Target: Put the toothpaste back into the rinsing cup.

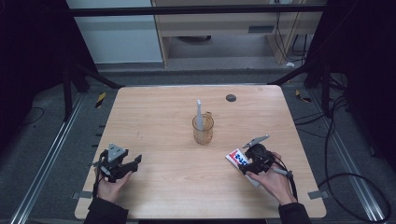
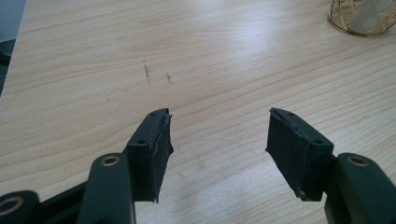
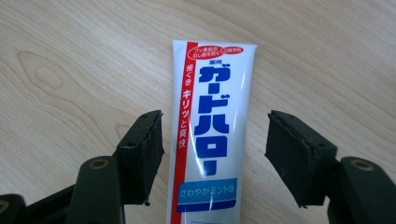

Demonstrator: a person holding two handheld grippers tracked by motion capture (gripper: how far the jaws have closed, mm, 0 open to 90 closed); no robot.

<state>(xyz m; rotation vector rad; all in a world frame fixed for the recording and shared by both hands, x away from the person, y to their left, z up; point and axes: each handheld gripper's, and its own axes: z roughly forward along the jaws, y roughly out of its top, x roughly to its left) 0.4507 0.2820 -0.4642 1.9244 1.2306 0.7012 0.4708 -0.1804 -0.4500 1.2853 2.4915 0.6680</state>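
A light wooden table (image 1: 159, 116) stands on grey floor (image 1: 46, 140), pale cabinets (image 1: 224, 28) behind, cables (image 1: 345, 140) alongside.

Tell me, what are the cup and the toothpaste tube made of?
The cup looks like clear amber-tinted glass or hard plastic: you can see the white toothbrush standing inside through its wall, and it glints. Which of the two is hard to tell. The toothpaste tube looks like soft glossy plastic: smooth white printed skin with a sheen and a flat crimped end.
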